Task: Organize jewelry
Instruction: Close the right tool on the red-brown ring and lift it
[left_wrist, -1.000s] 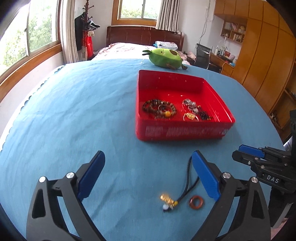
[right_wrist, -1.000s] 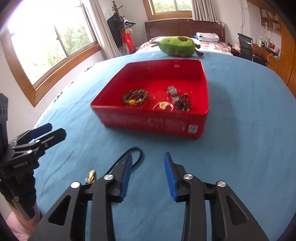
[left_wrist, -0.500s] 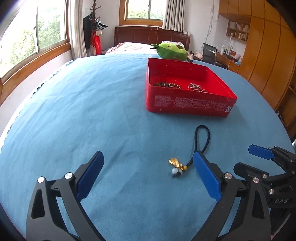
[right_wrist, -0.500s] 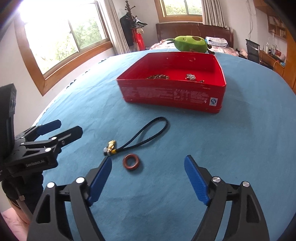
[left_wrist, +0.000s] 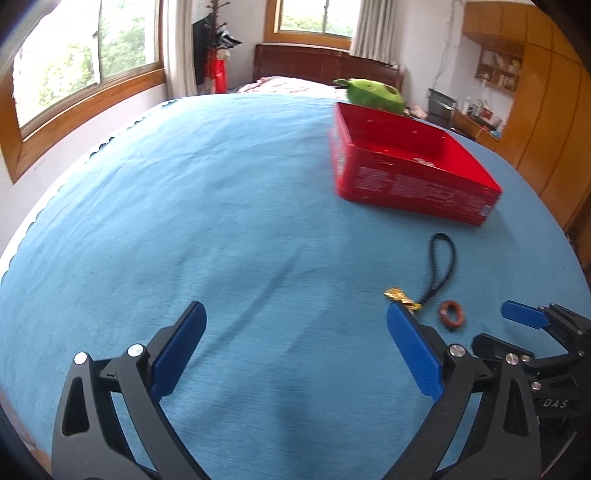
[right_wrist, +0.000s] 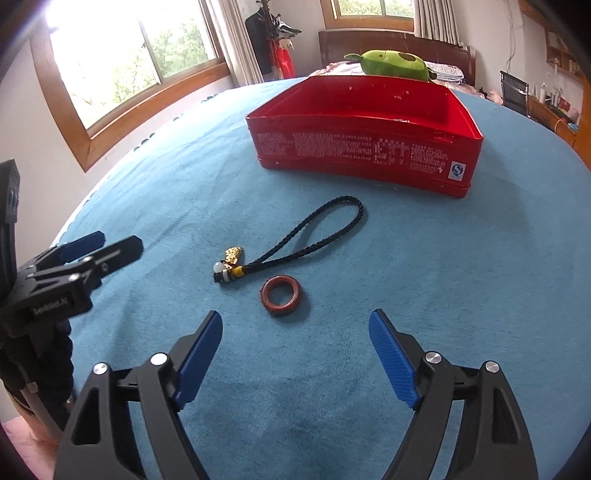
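The right hand-held gripper (right_wrist: 295, 354) is held low over the near part of the bench (right_wrist: 461, 277), which is covered in blue cloth; its blue-padded jaws are spread wide and nothing is gripped. Just ahead of the gap between them, a small reddish-brown ring of polished stone or wood (right_wrist: 281, 294) is seen lying flat on the cloth. Just beside it, on the left, lies a black braided cord loop with a gold charm and pale bead at its knotted end (right_wrist: 295, 236), the loop running away toward the far side. Beyond both, well apart from them, a shallow red rectangular plastic box (right_wrist: 365, 147) stands toward the far edge, with a green plush toy (right_wrist: 391, 64) behind it.

The left hand-held gripper (left_wrist: 291, 350) is likewise open and empty, to the left of the pieces.

The ring is judged light, rigid and probably slippery; it would best be pinched across its outer rim. The cord is soft and limp, and is best taken at the knot.
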